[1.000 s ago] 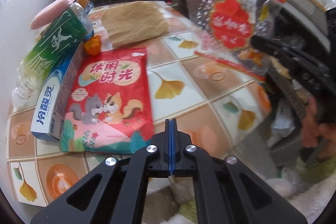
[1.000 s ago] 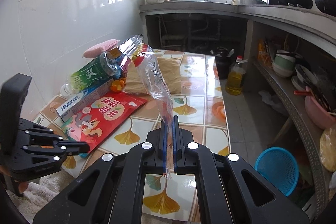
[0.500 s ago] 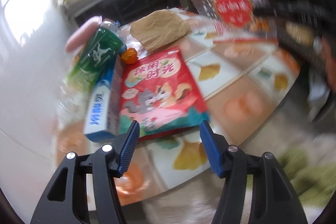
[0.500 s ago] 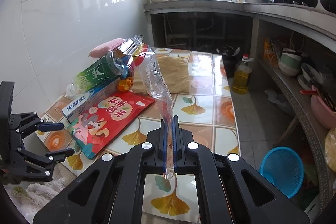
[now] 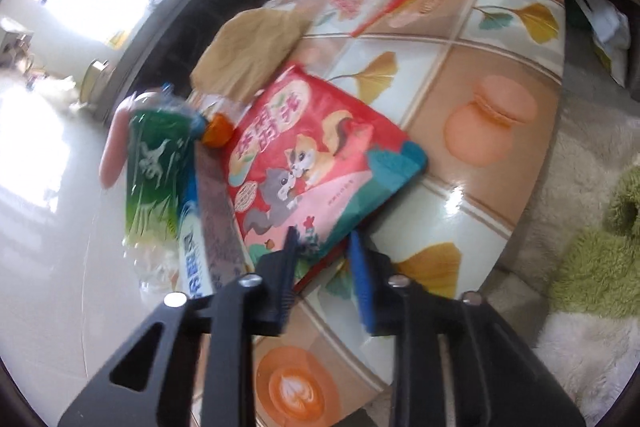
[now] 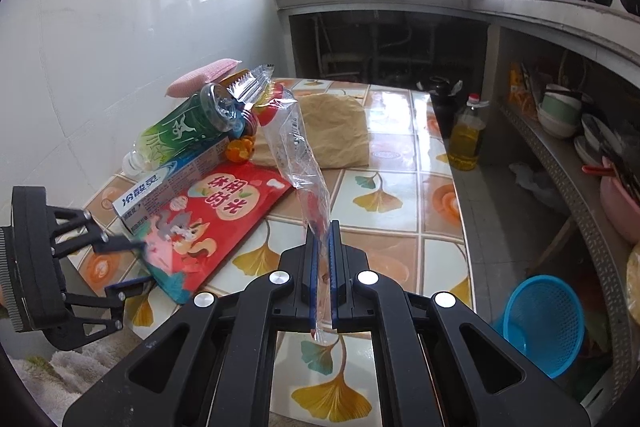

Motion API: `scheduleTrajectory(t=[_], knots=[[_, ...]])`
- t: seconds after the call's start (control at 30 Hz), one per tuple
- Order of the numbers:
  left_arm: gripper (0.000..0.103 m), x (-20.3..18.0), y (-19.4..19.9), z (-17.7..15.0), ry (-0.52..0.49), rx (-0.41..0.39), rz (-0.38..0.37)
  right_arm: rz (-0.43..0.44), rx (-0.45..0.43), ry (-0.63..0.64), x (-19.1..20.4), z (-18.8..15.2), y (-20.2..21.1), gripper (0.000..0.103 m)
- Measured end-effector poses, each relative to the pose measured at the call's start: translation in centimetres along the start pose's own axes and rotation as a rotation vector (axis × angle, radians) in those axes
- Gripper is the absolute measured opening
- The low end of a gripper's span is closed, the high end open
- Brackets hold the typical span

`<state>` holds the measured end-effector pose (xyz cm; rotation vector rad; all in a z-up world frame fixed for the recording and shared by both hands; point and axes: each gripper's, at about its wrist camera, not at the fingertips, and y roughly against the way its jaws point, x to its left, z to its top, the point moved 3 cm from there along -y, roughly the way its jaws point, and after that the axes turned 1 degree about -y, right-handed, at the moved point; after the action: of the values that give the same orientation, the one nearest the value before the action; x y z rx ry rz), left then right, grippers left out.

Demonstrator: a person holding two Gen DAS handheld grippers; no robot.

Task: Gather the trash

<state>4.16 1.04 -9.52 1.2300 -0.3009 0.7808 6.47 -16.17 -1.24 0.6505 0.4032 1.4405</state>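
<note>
- The left gripper (image 5: 322,247) has a narrow gap between its blue pads; its jaws have just been closing, and the near corner of the red snack packet (image 5: 316,163) sits between them. Whether the pads already press on it I cannot tell.
- The right gripper (image 6: 323,267) is clamped on the bottom edge of a clear plastic bag (image 6: 298,151), which stands up from it, thin and crinkled, with red print.
- The packet is flat, glossy, printed with squirrels, lying on the tiled surface (image 6: 400,195) with ginkgo-leaf pattern.
- Just beside the packet lies a long toothpaste box (image 6: 168,183), with a green-labelled plastic bottle (image 6: 180,131) resting over it.
- Behind it lies a crumpled brown paper bag (image 6: 336,135).
</note>
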Motion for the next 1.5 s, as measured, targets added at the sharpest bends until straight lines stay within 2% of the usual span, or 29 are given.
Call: scheduleTrajectory(t=[0.07,0.13,0.27,0.33,0.43,0.5,0.53,0.57,0.67,0.77,0.87,0.93,1.03,1.1,1.2,1.37,1.5], knots=[[0.009,-0.2,0.2,0.4,-0.019,-0.016,-0.031,-0.001,0.002,-0.003,0.0,0.0,0.0,0.003],[0.004,-0.5,0.8,1.0,-0.021,-0.036,-0.079,-0.003,0.004,-0.006,-0.2,0.0,0.0,0.003],[0.002,-0.8,2.0,2.3,0.038,-0.077,-0.186,-0.003,0.004,-0.016,-0.4,-0.1,0.0,0.003],[0.002,-0.9,2.6,3.1,0.108,-0.103,-0.260,-0.002,0.003,-0.018,-0.4,-0.1,0.0,0.003],[0.009,-0.6,3.4,3.7,0.201,-0.144,-0.345,0.006,0.005,-0.023,-0.4,-0.1,0.1,0.003],[0.028,-0.4,3.9,3.3,0.255,-0.143,-0.372,0.021,0.006,-0.026,-0.3,0.0,0.0,0.003],[0.049,0.0,4.0,3.0,0.285,-0.138,-0.378,0.029,0.006,-0.025,-0.2,0.0,0.0,0.003],[0.057,0.4,4.0,3.0,0.308,-0.142,-0.382,0.036,0.006,-0.025,-0.1,0.0,-0.1,0.003],[0.057,1.6,4.6,2.1,0.403,-0.151,-0.428,0.072,0.013,-0.026,0.4,-0.2,-0.4,0.003],[0.057,3.7,4.2,0.8,0.553,-0.141,-0.496,0.113,0.032,-0.016,1.3,-0.5,-1.0,0.003],[0.057,5.2,2.9,-0.3,0.727,-0.097,-0.563,0.166,0.063,-0.035,1.9,-1.0,-1.8,0.003],[0.057,5.6,2.1,-0.8,0.801,-0.074,-0.589,0.198,0.089,-0.060,2.1,-1.4,-2.5,0.003],[0.057,6.1,0.7,-1.3,0.909,-0.028,-0.606,0.223,0.119,-0.092,2.1,-1.8,-3.2,0.003],[0.057,6.3,0.3,-1.5,0.949,-0.004,-0.590,0.221,0.125,-0.096,2.1,-1.8,-3.4,0.003],[0.057,6.1,0.6,-1.2,0.952,0.008,-0.560,0.212,0.129,-0.098,2.1,-1.8,-3.3,0.003],[0.060,5.6,0.7,-2.4,0.949,0.084,-0.512,0.216,0.142,-0.112,2.1,-1.8,-3.8,0.003],[0.062,5.8,0.0,-2.7,0.993,0.080,-0.547,0.241,0.155,-0.126,2.3,-2.1,-4.1,0.003]])
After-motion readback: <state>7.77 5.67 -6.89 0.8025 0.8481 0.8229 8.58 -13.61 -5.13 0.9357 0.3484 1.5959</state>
